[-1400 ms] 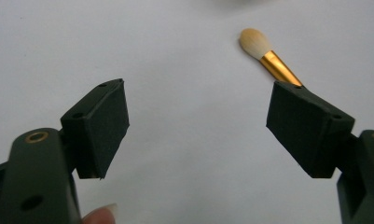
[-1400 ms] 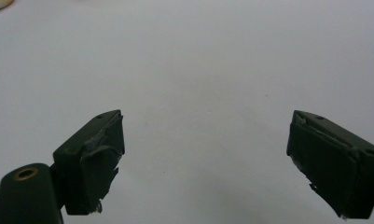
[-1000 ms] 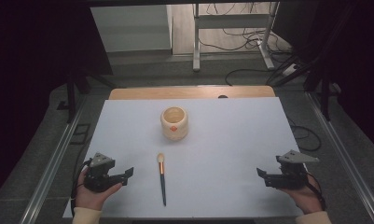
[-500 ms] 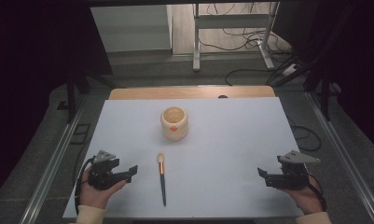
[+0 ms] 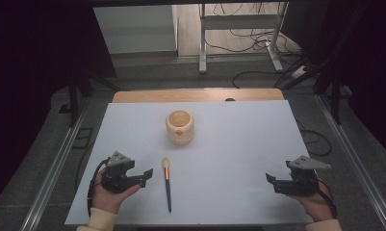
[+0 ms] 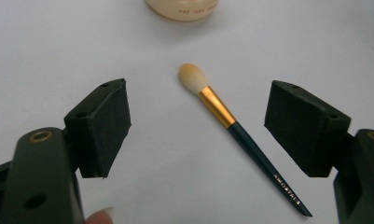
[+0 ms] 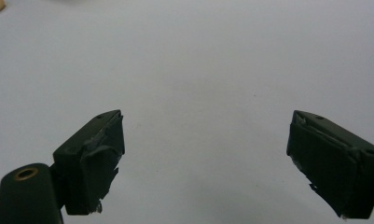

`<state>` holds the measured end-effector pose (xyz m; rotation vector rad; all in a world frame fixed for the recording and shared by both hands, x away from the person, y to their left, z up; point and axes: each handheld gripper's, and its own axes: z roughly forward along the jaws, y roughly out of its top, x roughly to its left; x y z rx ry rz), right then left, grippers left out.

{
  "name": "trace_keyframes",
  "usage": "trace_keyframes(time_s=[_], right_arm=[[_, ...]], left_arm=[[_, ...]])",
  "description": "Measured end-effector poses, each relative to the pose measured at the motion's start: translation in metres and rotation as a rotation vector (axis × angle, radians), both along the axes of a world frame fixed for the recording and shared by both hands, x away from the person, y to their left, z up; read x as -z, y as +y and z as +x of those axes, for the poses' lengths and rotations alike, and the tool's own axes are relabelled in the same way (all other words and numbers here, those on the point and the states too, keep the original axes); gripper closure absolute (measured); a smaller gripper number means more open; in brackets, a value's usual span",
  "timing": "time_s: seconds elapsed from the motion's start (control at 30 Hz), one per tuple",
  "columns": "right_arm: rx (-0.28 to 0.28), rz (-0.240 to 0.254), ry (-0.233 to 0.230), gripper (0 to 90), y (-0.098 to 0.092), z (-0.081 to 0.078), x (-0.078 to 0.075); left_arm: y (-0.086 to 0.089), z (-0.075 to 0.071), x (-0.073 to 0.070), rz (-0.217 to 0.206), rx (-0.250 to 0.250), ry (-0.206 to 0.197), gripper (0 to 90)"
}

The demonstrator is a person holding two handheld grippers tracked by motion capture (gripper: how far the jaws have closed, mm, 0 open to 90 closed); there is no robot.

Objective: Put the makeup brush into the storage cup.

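Left gripper has edged toward the makeup brush since a second ago | jaws wide, nothing held | brush lies flat on white table, bristles toward cream jar, apparently untouched | right gripper wide and empty, well apart at the right.

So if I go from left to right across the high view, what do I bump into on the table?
Left gripper → makeup brush → cream cup → right gripper
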<state>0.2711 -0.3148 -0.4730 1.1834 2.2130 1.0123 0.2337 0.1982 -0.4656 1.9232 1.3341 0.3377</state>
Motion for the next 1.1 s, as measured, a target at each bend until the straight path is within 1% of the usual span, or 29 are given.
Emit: trace_keyframes(time_s=[0.13, 0.27, 0.53, 0.8, 0.97, 1.1], right_arm=[[0.001, -0.001, 0.0, 11.4, 0.0, 0.0, 0.0], [-0.008, 0.018, -0.002, 11.4, 0.0, 0.0, 0.0], [-0.008, 0.015, -0.004, 11.4, 0.0, 0.0, 0.0], [-0.005, 0.017, -0.004, 11.4, -0.001, 0.0, 0.0], [-0.007, 0.015, -0.003, 11.4, 0.0, 0.0, 0.0], [-0.005, 0.014, -0.003, 11.4, 0.0, 0.0, 0.0]], left_arm=[[-0.003, 0.001, 0.0, 0.007, 0.012, 0.006, 22.7], [-0.005, 0.002, 0.001, 0.008, 0.004, 0.019, 22.8], [-0.014, 0.004, 0.003, 0.02, 0.018, 0.032, 22.8], [-0.017, 0.007, 0.004, 0.022, 0.011, 0.043, 23.1], [-0.019, 0.008, 0.006, 0.033, 0.013, 0.053, 23.2], [-0.019, 0.009, 0.008, 0.025, 0.005, 0.062, 23.2]])
